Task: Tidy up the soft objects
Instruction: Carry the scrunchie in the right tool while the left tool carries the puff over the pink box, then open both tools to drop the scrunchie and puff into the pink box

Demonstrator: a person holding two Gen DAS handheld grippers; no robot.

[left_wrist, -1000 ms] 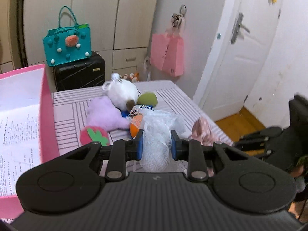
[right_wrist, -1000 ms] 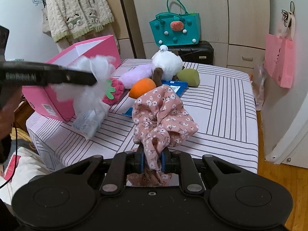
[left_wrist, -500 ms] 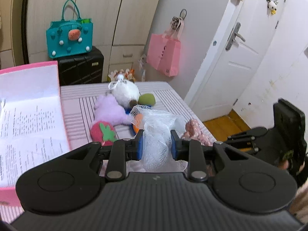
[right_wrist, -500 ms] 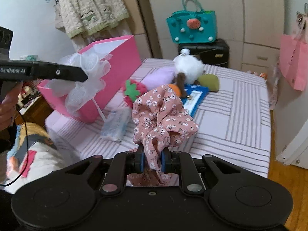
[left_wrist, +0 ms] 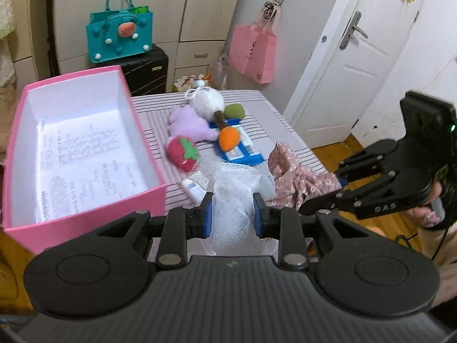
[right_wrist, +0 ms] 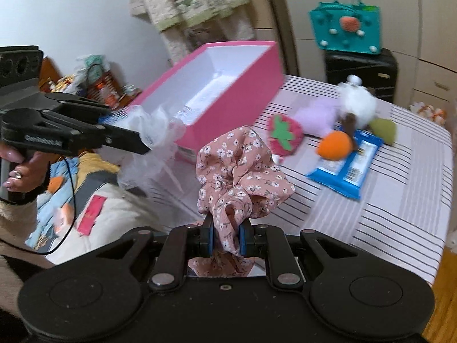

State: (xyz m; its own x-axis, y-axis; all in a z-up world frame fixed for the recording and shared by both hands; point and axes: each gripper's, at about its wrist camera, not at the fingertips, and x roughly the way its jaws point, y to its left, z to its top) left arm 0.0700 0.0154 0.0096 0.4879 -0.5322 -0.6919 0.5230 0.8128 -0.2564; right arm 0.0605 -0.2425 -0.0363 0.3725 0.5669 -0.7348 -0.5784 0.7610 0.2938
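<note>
"DAS" on the right gripper point(left_wrist: 340, 190) linkage

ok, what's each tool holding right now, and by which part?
Left tool: white mesh pouf, pinched through its bunched middle. Right tool: pink floral fabric, pinched at a gathered fold near its lower end.

Cream wardrobe point(left_wrist: 200, 14), white door point(left_wrist: 351, 65), wooden floor point(left_wrist: 337, 148).

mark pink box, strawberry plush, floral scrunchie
pink box point(left_wrist: 148, 200): left wrist view, near outer wall.
strawberry plush point(left_wrist: 182, 155): left wrist view, red body.
floral scrunchie point(right_wrist: 237, 168): right wrist view, bunched fabric above the jaws.
</note>
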